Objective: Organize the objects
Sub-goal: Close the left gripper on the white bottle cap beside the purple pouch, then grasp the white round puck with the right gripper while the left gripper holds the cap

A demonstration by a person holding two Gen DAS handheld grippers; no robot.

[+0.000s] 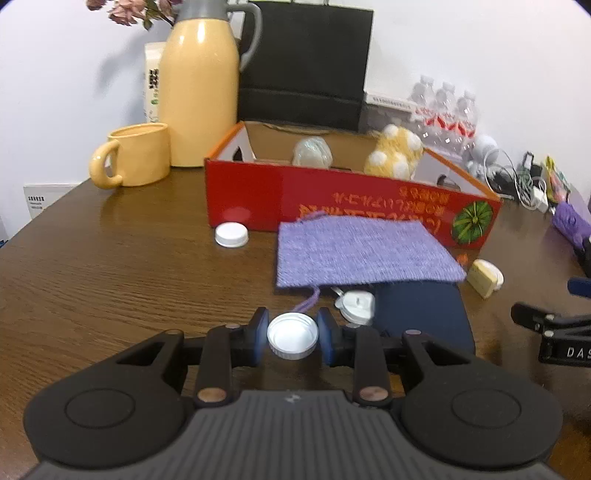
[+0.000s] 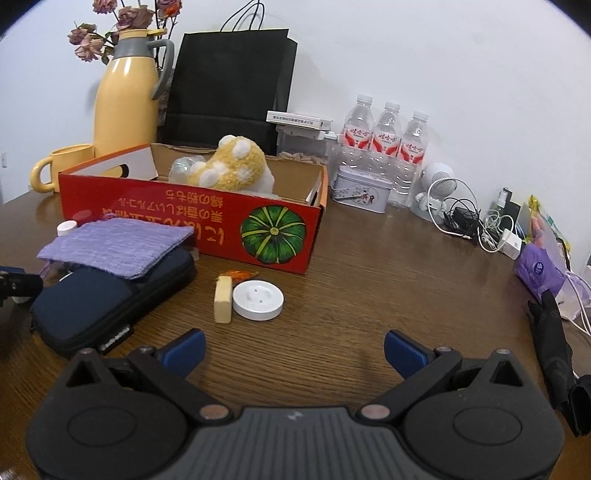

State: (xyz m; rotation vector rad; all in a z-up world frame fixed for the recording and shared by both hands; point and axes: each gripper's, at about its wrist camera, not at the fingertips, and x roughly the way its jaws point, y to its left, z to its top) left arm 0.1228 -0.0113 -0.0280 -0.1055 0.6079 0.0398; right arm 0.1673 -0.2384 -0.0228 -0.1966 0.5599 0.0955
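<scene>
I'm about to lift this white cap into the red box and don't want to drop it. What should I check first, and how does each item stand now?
1. Cap between left hand-held gripper pads: ok, pads at both sides.
2. Grip firm: cannot tell.
3. Cap clear of purple cloth and its cord: ok.
4. Room in red box beside the yellow plush: ok.
5. Right hand-held gripper open and out of the path: ok.

The purple cloth (image 1: 364, 251) hides most of the dark blue case (image 1: 421, 314) and part of a blurred white plug (image 1: 355, 304), and the flowers (image 1: 129, 9) are cut off by the top edge
</scene>
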